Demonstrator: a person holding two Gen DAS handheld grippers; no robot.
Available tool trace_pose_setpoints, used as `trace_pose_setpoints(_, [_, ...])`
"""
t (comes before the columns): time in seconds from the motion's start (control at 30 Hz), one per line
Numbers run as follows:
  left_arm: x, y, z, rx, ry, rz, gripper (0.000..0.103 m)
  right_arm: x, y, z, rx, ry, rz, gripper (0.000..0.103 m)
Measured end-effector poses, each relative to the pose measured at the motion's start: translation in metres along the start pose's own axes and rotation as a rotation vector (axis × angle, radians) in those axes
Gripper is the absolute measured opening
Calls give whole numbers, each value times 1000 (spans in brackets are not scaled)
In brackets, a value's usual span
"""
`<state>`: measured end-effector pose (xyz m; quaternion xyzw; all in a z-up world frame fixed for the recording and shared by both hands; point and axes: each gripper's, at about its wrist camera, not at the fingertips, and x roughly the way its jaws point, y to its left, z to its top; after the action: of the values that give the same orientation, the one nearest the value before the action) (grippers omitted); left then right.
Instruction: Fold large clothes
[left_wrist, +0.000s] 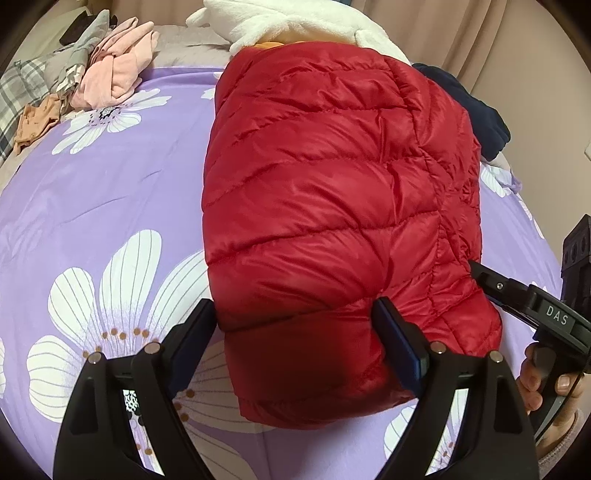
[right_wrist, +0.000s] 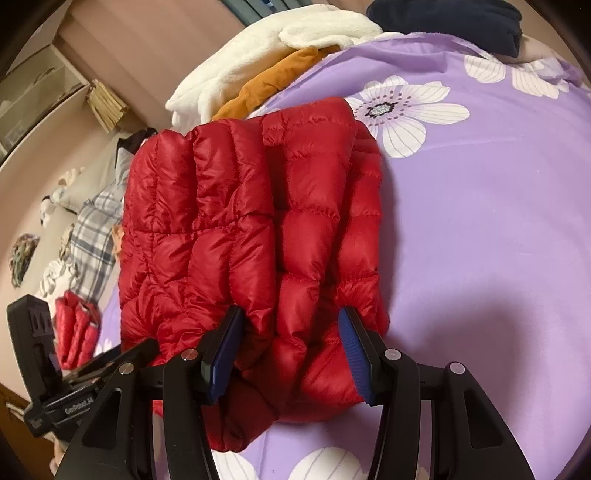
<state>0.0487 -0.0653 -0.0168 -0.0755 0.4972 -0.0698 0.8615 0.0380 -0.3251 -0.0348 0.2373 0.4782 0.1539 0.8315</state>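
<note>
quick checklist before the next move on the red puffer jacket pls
1. Red puffer jacket folded into a compact bundle on the purple floral bedsheet: ok.
2. Left gripper open, fingers straddling the jacket's near edge: ok.
3. Right gripper open, fingers around the jacket's end: ok.
4. Either gripper actually pinching fabric: not ok, both stand wide apart.
5. Bare sheet beside the jacket for another fold: ok.
6. White fleece and orange garment clear of the jacket's far edge: cannot tell, they look to meet it.
</note>
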Motion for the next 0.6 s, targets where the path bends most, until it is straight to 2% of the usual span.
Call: trace_pose_setpoints(0.6, [-3,3,-7,6,20,10,87,-2,6,-1,-53,19,-70,52])
